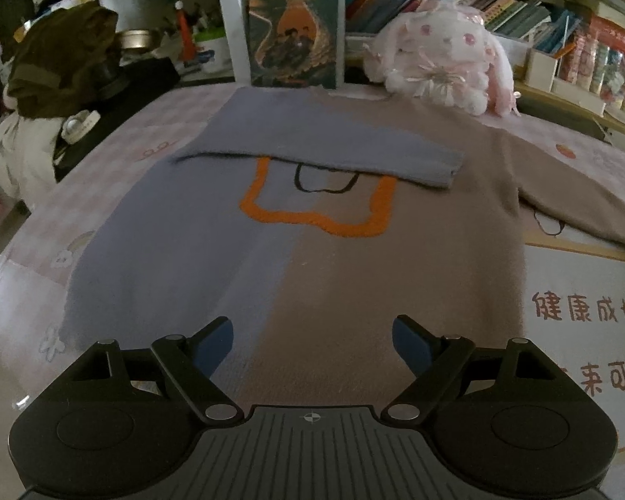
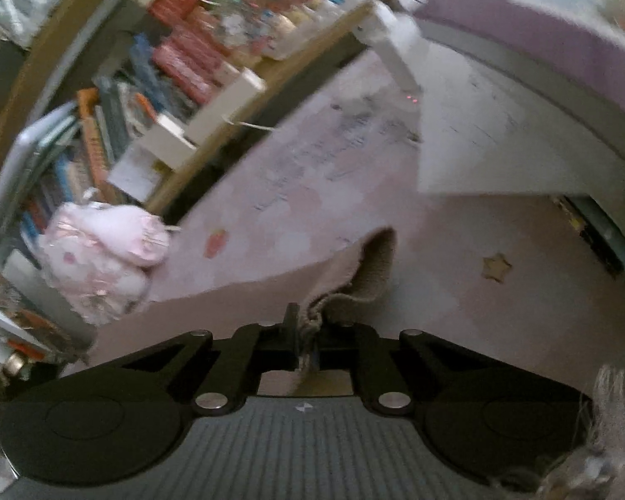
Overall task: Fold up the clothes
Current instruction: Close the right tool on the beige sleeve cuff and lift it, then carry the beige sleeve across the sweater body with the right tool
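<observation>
A sweater point(image 1: 296, 258), half blue-grey and half tan with an orange outline on the chest, lies flat on the pink table cover in the left wrist view. Its blue-grey sleeve point(image 1: 354, 146) is folded across the chest. Its tan sleeve point(image 1: 579, 196) stretches out to the right. My left gripper point(image 1: 312, 346) is open and empty, hovering over the sweater's lower hem. My right gripper point(image 2: 308, 333) is shut on the tan sleeve's cuff point(image 2: 366, 271) and holds it lifted above the table.
A pink plush rabbit point(image 1: 441, 58) and an upright book point(image 1: 296, 25) stand at the table's back edge. Bookshelves point(image 1: 500, 0) run behind them. Dark clothing point(image 1: 62, 58) is piled at the left. The rabbit also shows in the right wrist view point(image 2: 100, 258).
</observation>
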Tool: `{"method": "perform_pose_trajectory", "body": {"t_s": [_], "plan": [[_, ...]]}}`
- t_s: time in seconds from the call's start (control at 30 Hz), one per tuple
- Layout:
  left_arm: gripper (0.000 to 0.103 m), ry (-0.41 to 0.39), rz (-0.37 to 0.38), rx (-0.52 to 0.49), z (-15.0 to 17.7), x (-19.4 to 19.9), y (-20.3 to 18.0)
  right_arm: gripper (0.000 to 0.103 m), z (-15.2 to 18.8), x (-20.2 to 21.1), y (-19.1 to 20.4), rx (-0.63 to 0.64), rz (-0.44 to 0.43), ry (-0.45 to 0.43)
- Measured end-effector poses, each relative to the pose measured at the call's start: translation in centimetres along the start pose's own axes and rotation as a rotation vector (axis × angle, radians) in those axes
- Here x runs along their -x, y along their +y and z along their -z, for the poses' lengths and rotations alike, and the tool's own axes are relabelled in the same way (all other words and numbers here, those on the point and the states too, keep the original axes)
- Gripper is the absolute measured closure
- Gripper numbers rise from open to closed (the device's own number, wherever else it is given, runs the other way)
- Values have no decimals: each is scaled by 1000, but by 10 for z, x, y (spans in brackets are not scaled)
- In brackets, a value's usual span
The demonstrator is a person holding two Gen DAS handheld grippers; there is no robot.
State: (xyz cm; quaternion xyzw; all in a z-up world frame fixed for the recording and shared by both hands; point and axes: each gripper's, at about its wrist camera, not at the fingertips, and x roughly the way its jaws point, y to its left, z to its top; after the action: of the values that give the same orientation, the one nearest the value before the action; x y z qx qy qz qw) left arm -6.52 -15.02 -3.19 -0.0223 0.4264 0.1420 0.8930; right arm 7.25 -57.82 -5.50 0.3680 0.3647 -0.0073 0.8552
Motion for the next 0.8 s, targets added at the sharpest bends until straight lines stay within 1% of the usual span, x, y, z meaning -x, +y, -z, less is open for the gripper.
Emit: {"method": "perform_pose_trajectory", "body": {"t_s": [0.23, 0.4, 0.5, 0.6, 0.8], "plan": [[17, -19, 17, -10, -4, -2, 6, 98, -8, 12, 49, 69, -126, -22], [17, -40, 38, -6, -7, -3, 17, 98, -2, 11, 96, 144, -199, -10], [17, -61, 57, -16, -9, -4, 27, 98, 6, 5, 129, 199, -223, -7], [17, -86, 86, -51, -13, -6, 40, 98, 17, -2, 160, 237, -235, -8], [17, -145, 157, -119, -30, -13, 80, 98, 44, -14, 227, 288, -241, -18]]}}
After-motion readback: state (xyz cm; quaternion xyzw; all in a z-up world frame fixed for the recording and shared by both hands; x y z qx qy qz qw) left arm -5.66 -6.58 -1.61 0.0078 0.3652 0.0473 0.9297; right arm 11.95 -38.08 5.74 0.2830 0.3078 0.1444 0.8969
